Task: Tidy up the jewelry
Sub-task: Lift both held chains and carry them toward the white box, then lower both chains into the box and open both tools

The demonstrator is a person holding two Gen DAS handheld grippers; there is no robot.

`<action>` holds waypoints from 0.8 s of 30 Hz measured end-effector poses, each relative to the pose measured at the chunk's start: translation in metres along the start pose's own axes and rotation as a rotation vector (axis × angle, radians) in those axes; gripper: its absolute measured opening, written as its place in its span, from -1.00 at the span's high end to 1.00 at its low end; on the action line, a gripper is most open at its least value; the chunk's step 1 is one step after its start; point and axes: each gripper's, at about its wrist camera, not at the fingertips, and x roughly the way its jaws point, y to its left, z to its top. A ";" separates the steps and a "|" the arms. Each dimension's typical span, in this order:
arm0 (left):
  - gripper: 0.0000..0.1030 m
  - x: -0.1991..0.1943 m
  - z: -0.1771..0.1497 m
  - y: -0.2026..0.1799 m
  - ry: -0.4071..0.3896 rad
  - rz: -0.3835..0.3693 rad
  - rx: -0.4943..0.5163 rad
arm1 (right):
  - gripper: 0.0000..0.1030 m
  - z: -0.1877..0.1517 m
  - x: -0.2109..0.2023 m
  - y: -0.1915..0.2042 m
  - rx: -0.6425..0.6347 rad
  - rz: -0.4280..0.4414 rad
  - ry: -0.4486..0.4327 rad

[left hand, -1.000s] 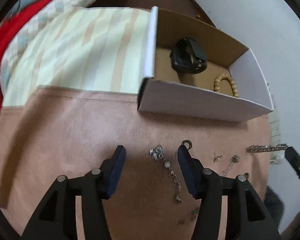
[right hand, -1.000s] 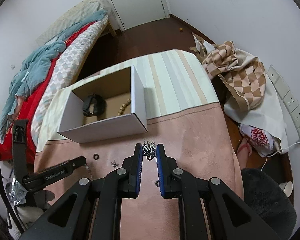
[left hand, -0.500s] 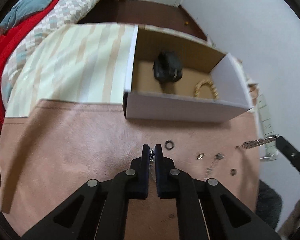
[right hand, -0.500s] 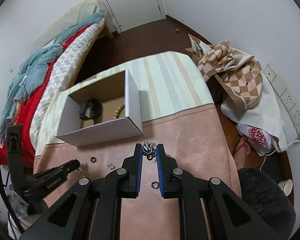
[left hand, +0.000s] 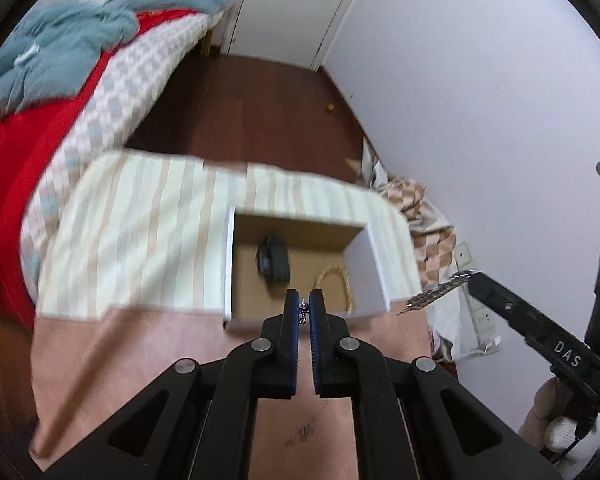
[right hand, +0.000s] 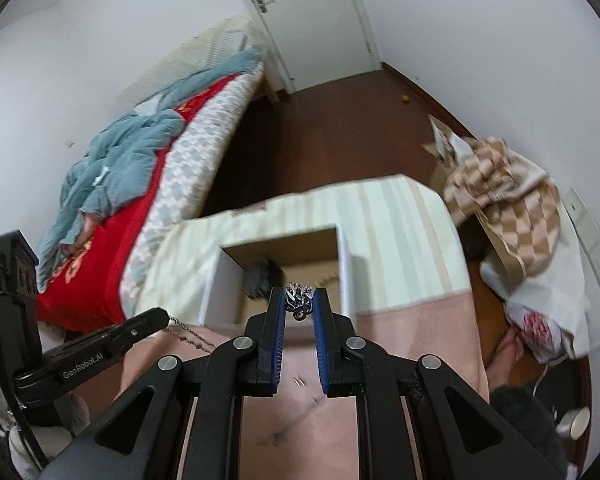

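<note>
Left gripper [left hand: 304, 311], seen from behind the fingers: jaws closed on a thin silver chain [left hand: 303, 312], held above the pink cloth [left hand: 148, 360]. Beyond the tips, open white cardboard box [left hand: 374, 268] w/ brown interior, holding a black watch [left hand: 273, 264] and a beaded bracelet [left hand: 336, 280], blurred. Box sits on striped cloth [left hand: 140, 232]. At right, right gripper [left hand: 474, 280] w/ a thick silver chain [left hand: 436, 293] at its tip. Bkgd: bed w/ red blanket [left hand: 28, 152], white door [left hand: 296, 12].
</note>
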 end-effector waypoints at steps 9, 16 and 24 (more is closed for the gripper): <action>0.95 0.047 0.037 0.014 0.063 0.031 0.015 | 0.72 0.056 0.061 0.016 -0.066 0.037 0.112; 0.92 0.096 0.033 0.034 0.170 0.082 -0.019 | 0.72 0.068 0.139 0.011 -0.103 -0.009 0.244; 0.78 0.097 0.041 0.044 0.168 0.181 -0.053 | 0.70 0.075 0.183 0.006 -0.058 0.047 0.363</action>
